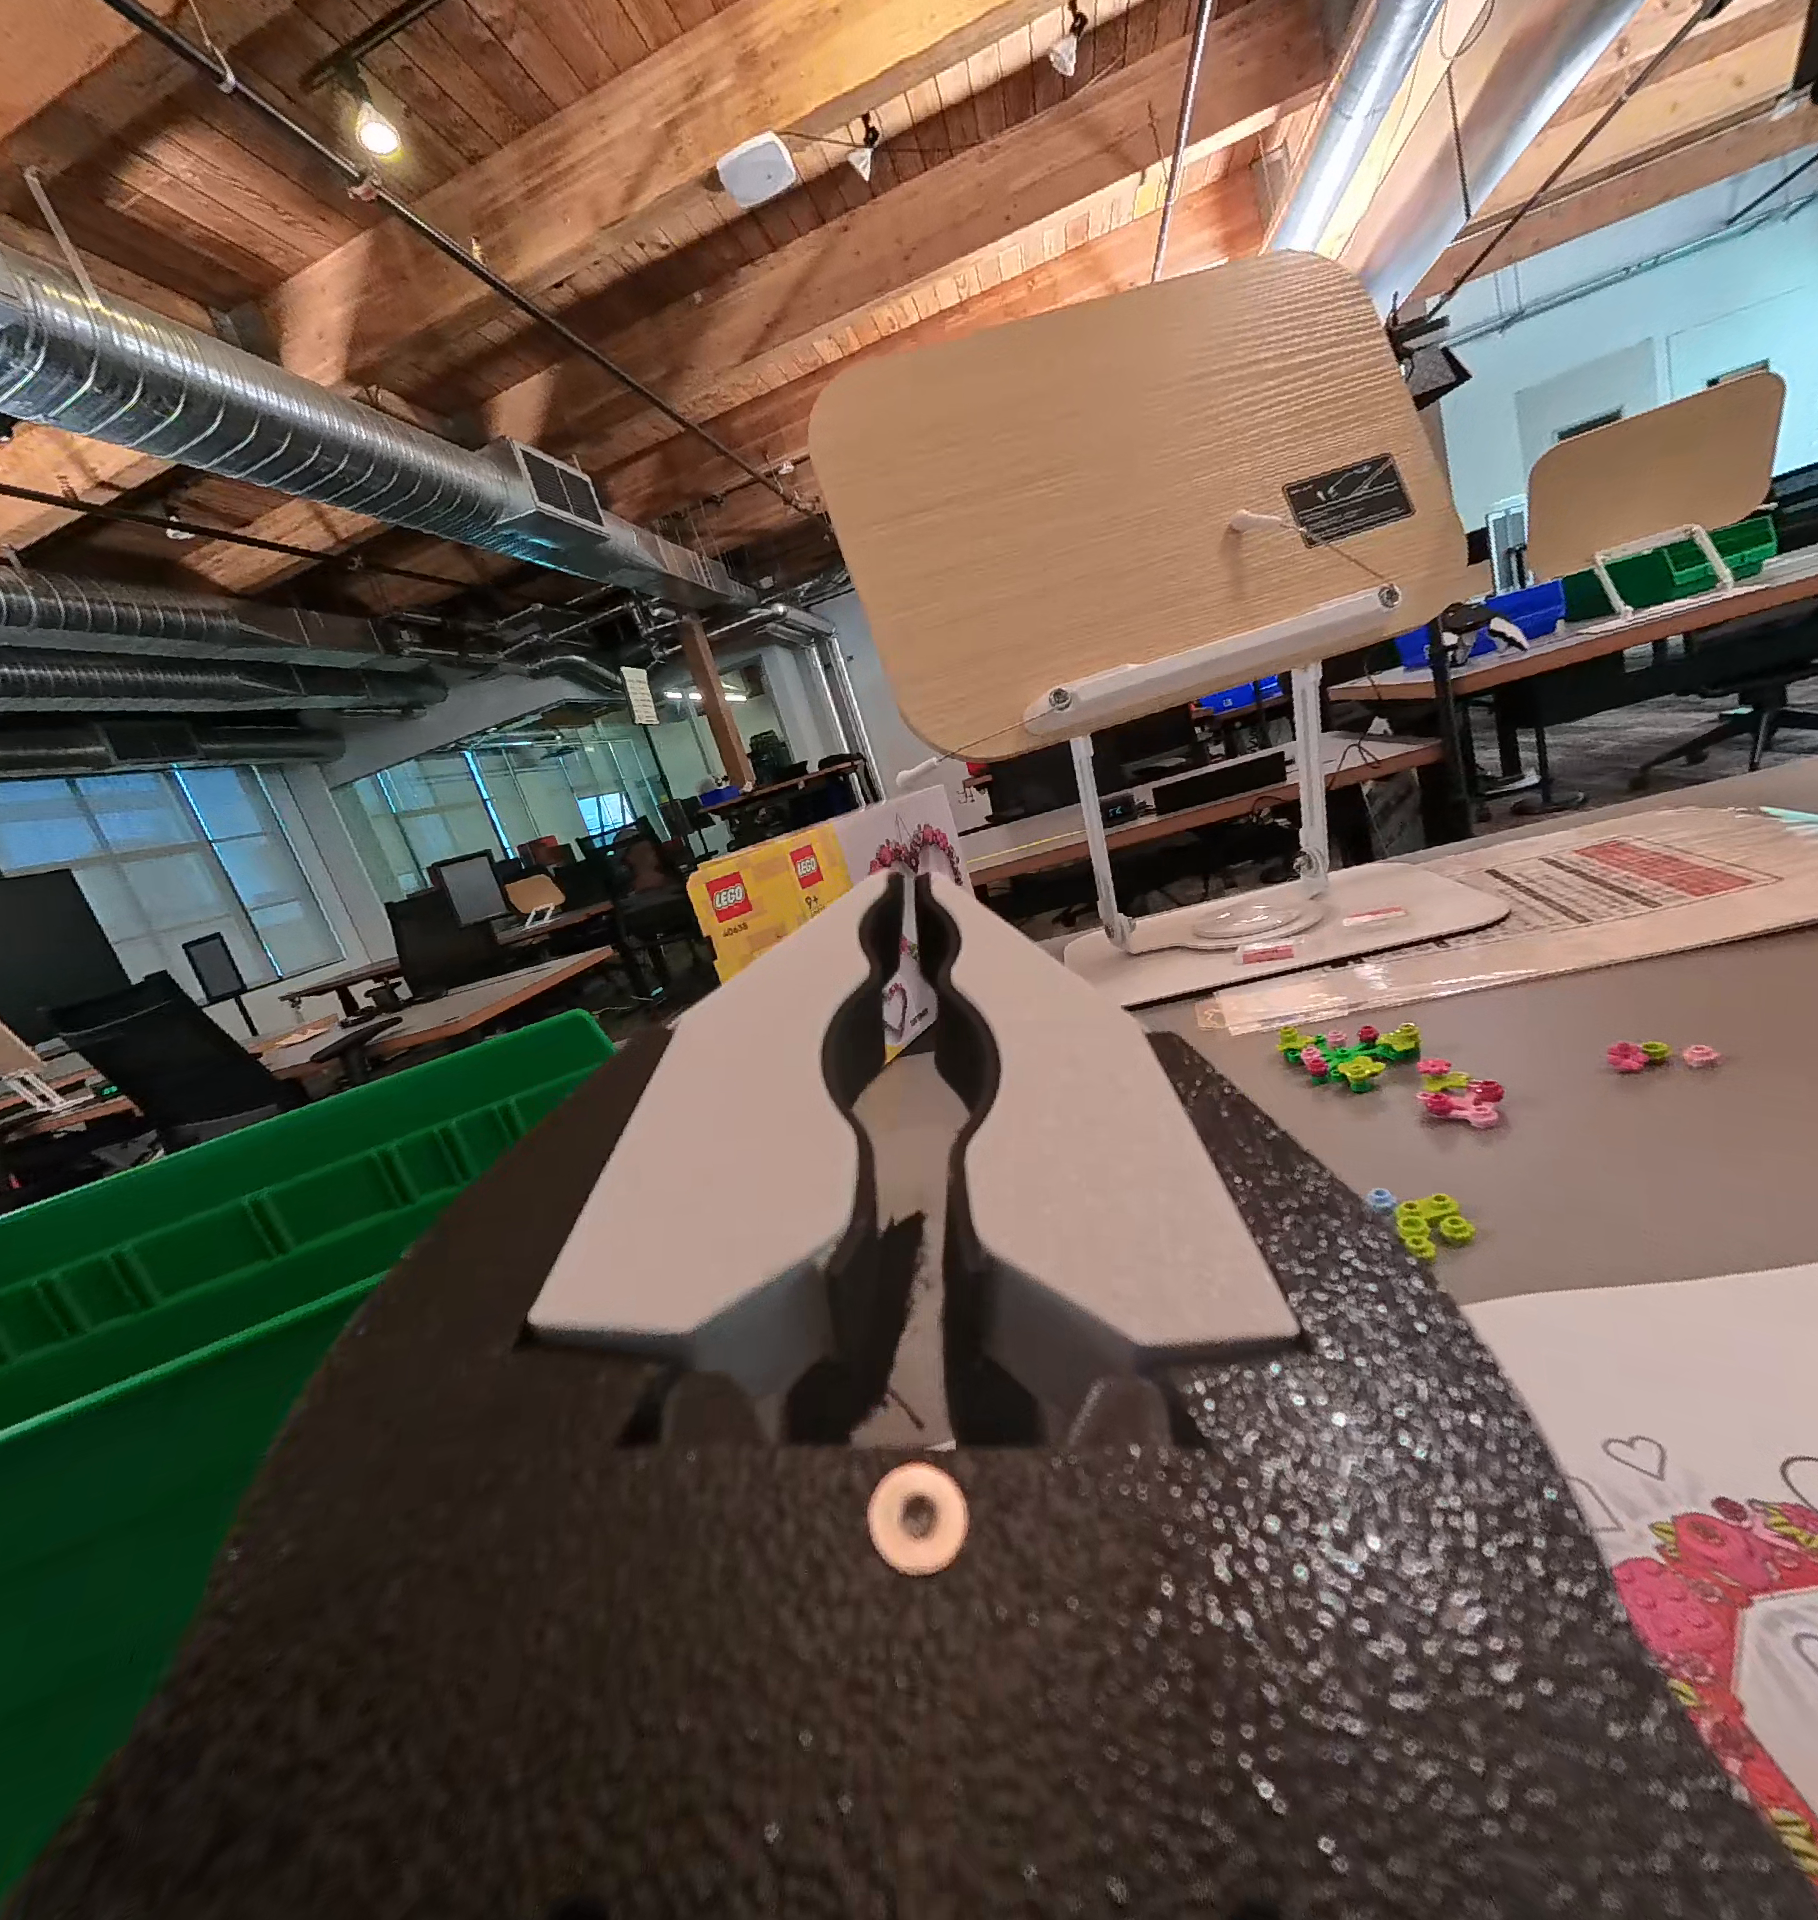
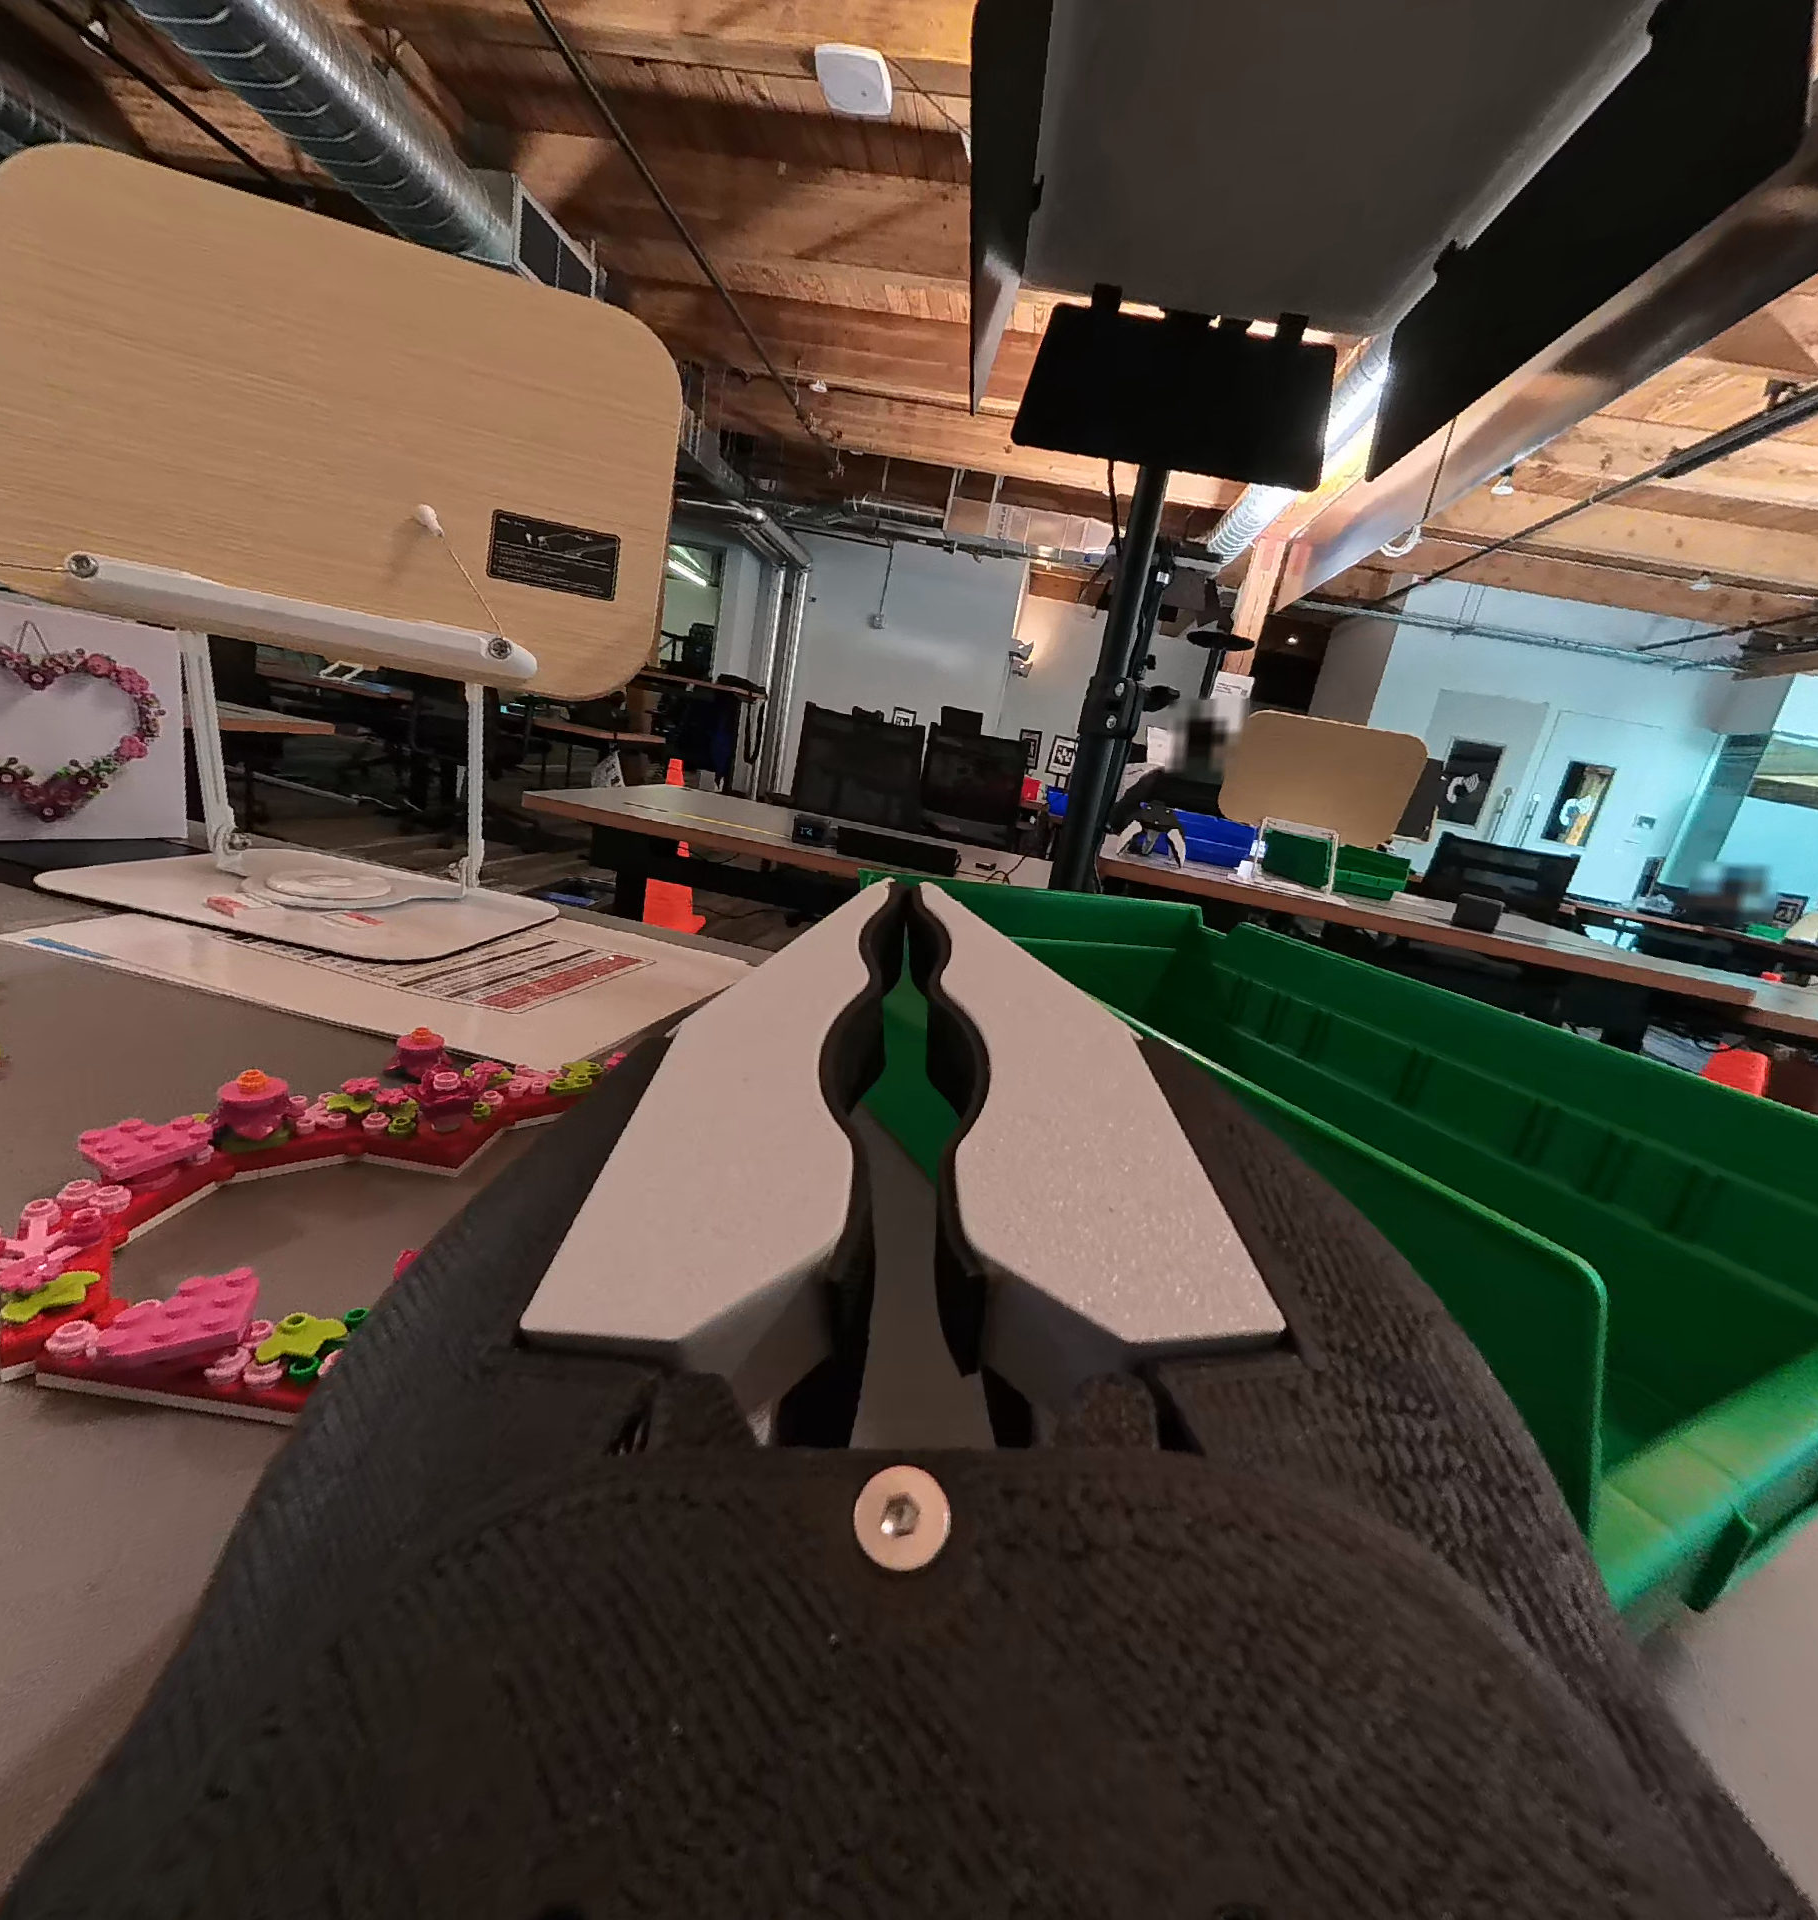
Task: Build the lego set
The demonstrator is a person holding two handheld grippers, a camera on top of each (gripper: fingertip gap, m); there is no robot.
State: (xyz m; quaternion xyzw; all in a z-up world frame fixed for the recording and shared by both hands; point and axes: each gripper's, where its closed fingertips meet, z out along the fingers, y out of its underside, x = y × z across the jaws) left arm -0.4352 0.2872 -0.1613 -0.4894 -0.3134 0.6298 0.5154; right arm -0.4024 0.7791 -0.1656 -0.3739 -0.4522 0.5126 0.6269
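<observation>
Left claw [image 1: 911,883]: grey fingers closed tip to tip, empty, low over the grey table [image 1: 1300,1164], aimed at a yellow cardboard set box [image 1: 754,914] carrying a red logo. Right claw [image 2: 906,891]: likewise pinched together, empty, pointing over a green plastic bin [image 2: 1456,1122].

Right view only: partly built pink-and-red brick heart frame [image 2: 188,1247] flat on the table, left of the claw. Left view only: loose pink and lime flower pieces [image 1: 1393,1070], printed instruction sheet [image 1: 1736,1538].
</observation>
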